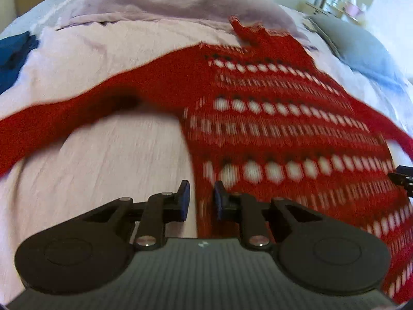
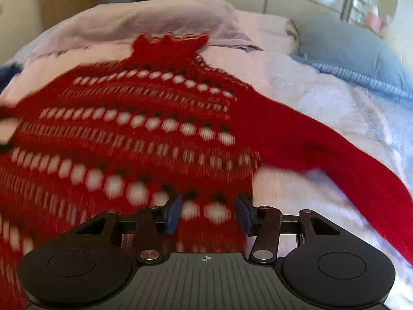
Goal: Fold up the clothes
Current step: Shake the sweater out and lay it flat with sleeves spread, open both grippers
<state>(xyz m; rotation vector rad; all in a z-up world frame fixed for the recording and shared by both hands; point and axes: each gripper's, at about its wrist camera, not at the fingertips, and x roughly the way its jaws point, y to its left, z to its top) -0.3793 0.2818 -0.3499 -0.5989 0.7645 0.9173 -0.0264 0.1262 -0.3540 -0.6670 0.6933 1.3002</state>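
- The sweater point(image 1: 271, 118) is bright red, crossed by rows of white dots and short white dashes; its sleeves are plain red.
- The bedcover point(image 1: 108, 155) is pale pink.
- The pillow point(image 2: 343, 49) is grey-blue.
- A dark blue cloth point(image 1: 13, 59) is at the edge.

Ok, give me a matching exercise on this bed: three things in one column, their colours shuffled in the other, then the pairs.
Things:
1. open-knit sweater spread flat
2. crinkled bedcover beneath it
3. plump pillow at the bed's far right

Colours:
a. grey-blue
b. red
c. pale pink

Pairs: 1-b, 2-c, 3-a
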